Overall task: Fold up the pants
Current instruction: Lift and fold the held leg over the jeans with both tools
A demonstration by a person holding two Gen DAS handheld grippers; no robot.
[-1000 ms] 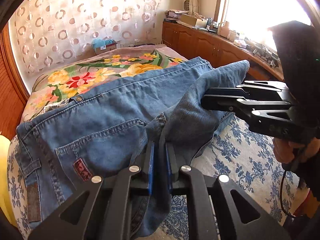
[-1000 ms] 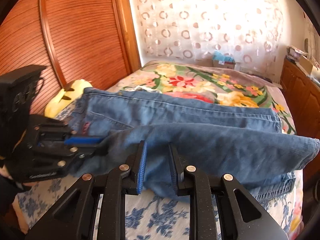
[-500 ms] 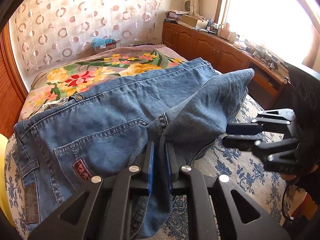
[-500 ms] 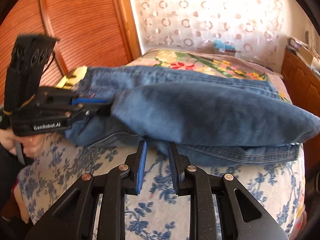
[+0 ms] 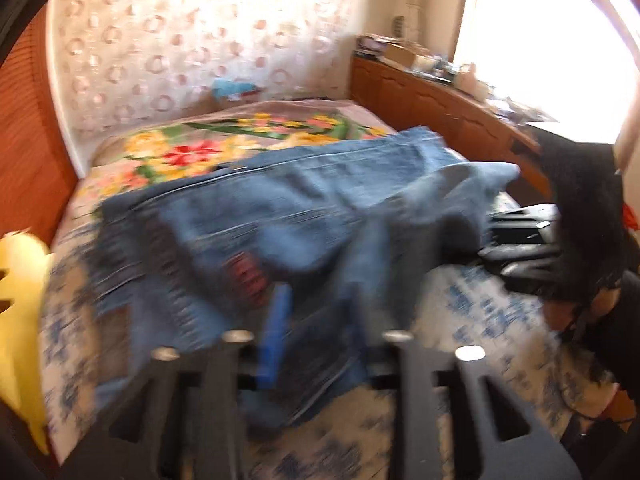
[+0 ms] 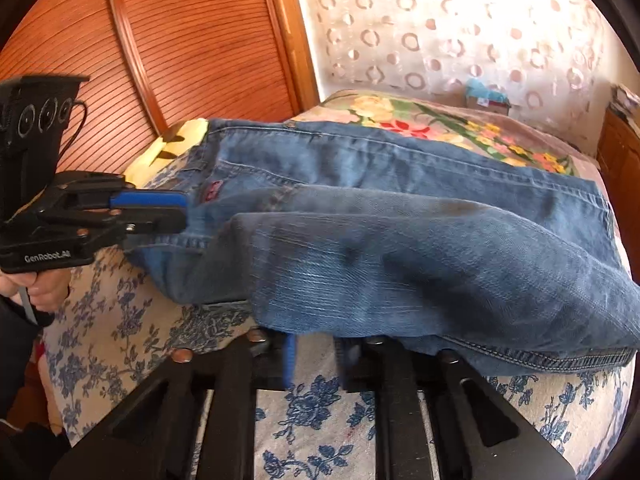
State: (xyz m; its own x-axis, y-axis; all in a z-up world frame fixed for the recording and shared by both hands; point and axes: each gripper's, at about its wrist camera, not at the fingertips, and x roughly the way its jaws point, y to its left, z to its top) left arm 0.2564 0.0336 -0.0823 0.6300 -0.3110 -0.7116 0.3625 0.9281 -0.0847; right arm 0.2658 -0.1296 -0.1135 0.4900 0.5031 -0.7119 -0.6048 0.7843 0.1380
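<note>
Blue jeans (image 6: 400,240) lie across the bed, one leg folded back over the rest. In the blurred left wrist view the jeans (image 5: 280,208) reach down between my left gripper's (image 5: 316,320) jaws, which are opening and do not press the denim. From the right wrist view, the left gripper (image 6: 180,212) sits at the waistband end, by the red pocket label (image 6: 212,192). My right gripper (image 6: 318,354) is low at the bed's near edge. Its jaws are closing, a narrow gap shows between them, and the folded leg's edge drapes over the tips. The right gripper (image 5: 496,240) also shows beside the leg's end.
The bed has a blue-flowered sheet (image 6: 320,400) and a bright flowered blanket (image 6: 420,128) behind the jeans. A yellow pillow (image 5: 20,300) lies at the waistband end, near a wooden slatted door (image 6: 180,40). A cluttered wooden cabinet (image 5: 432,108) runs under the window. A hand (image 6: 44,288) holds the left gripper.
My left gripper has let go of the fold, spread its jaws and shifted sideways. The folded leg has dropped onto the jeans. My right gripper has moved in under the leg's edge.
</note>
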